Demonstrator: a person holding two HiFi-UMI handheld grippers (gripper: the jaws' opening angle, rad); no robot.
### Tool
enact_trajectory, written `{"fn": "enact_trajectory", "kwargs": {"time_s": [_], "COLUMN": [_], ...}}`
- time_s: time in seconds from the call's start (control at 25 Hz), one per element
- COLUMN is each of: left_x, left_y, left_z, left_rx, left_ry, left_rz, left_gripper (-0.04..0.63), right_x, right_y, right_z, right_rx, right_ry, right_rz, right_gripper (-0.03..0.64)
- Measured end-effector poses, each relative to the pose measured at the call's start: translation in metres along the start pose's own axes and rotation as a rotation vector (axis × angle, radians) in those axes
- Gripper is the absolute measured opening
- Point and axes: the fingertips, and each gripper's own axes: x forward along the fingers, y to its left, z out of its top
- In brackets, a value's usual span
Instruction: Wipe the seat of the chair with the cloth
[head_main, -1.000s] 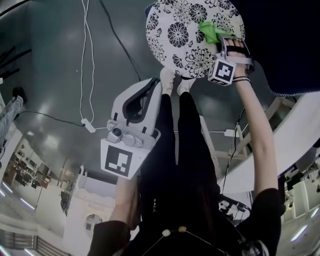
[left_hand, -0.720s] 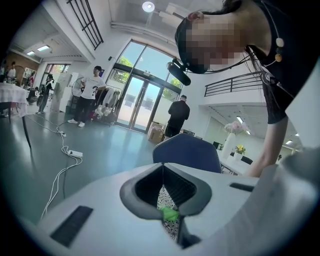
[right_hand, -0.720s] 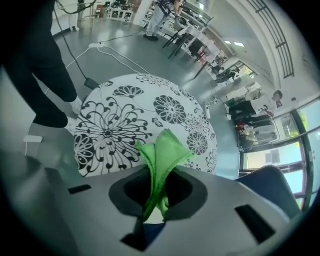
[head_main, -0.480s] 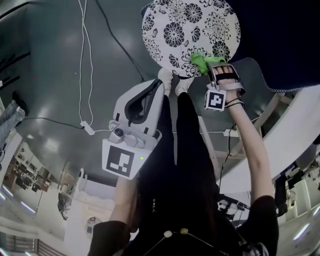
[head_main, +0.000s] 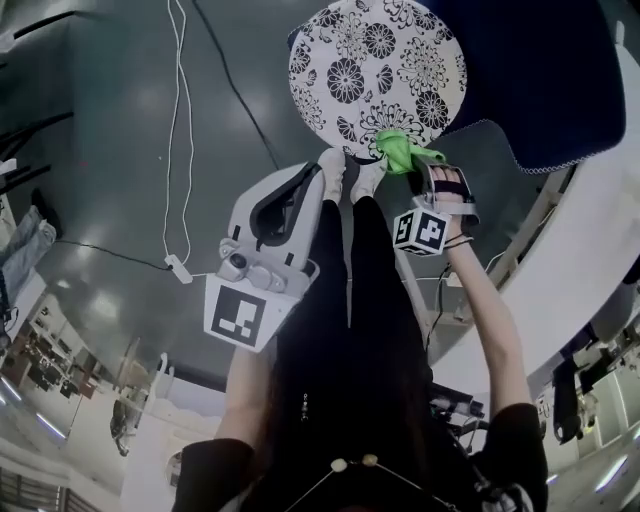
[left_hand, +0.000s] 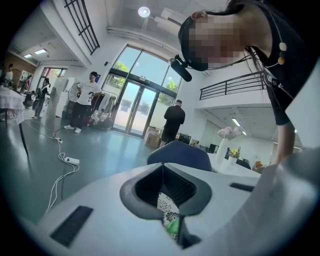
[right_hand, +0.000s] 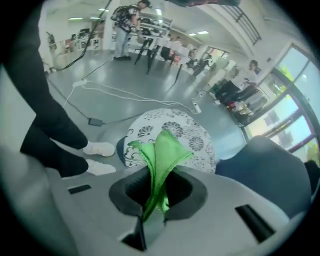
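Observation:
The chair's round seat (head_main: 375, 70) has a black-and-white flower print, with a dark blue backrest (head_main: 540, 80) behind it. My right gripper (head_main: 425, 168) is shut on a bright green cloth (head_main: 405, 150), which lies at the seat's near edge by the person's shoes. In the right gripper view the cloth (right_hand: 162, 147) sticks up out of the right gripper (right_hand: 163, 171), above the seat (right_hand: 192, 135). My left gripper (head_main: 305, 172) hangs beside the person's legs, away from the seat, shut on nothing. In the left gripper view the left gripper (left_hand: 163, 164) frames a bit of seat (left_hand: 167, 210).
White shoes (head_main: 335, 165) stand against the seat's near rim. A white cable with a power strip (head_main: 178, 268) runs over the grey floor at the left. A white table (head_main: 590, 250) stands to the right. Several people stand far off by glass doors (left_hand: 135, 107).
My right gripper has drawn the green cloth from the seat's far right side across to its near edge. The left gripper has hardly moved.

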Motion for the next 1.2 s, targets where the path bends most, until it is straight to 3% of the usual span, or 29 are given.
{"fn": "enact_trajectory", "kwargs": {"time_s": [0.12, 0.24, 0.44, 0.56, 0.72, 1.0, 1.2], "left_x": [-0.006, -0.009, -0.011, -0.026, -0.049, -0.106, -0.120], "left_y": [-0.017, -0.037, -0.066, -0.084, -0.104, -0.145, -0.157], "left_z": [0.016, 0.044, 0.093, 0.119, 0.167, 0.233, 0.256], "left_rx": [-0.028, -0.020, 0.138, 0.228, 0.272, 0.338, 0.376], "left_ry": [-0.004, -0.031, -0.060, -0.027, -0.064, -0.160, -0.212], "left_rz": [-0.064, -0.104, -0.078, -0.095, -0.108, -0.049, -0.083], "left_gripper": [0.006, 0.006, 0.006, 0.006, 0.006, 0.005, 0.005], "right_x": [-0.042, -0.111, -0.251, -0.320, -0.390, -0.505, -0.527], "right_y": [-0.056, -0.113, -0.180, -0.191, -0.203, -0.215, -0.224], "right_z": [0.019, 0.056, 0.118, 0.137, 0.157, 0.164, 0.163], "right_rx": [0.153, 0.375, 0.704, 0.839, 0.881, 0.826, 0.786], "right_ry": [-0.048, -0.201, -0.662, -0.817, -0.844, -0.916, -0.920], "right_rz": [-0.113, -0.212, -0.360, -0.396, -0.378, -0.537, -0.624], "right_gripper": [0.052, 0.052, 0.052, 0.052, 0.051, 0.049, 0.049]}}
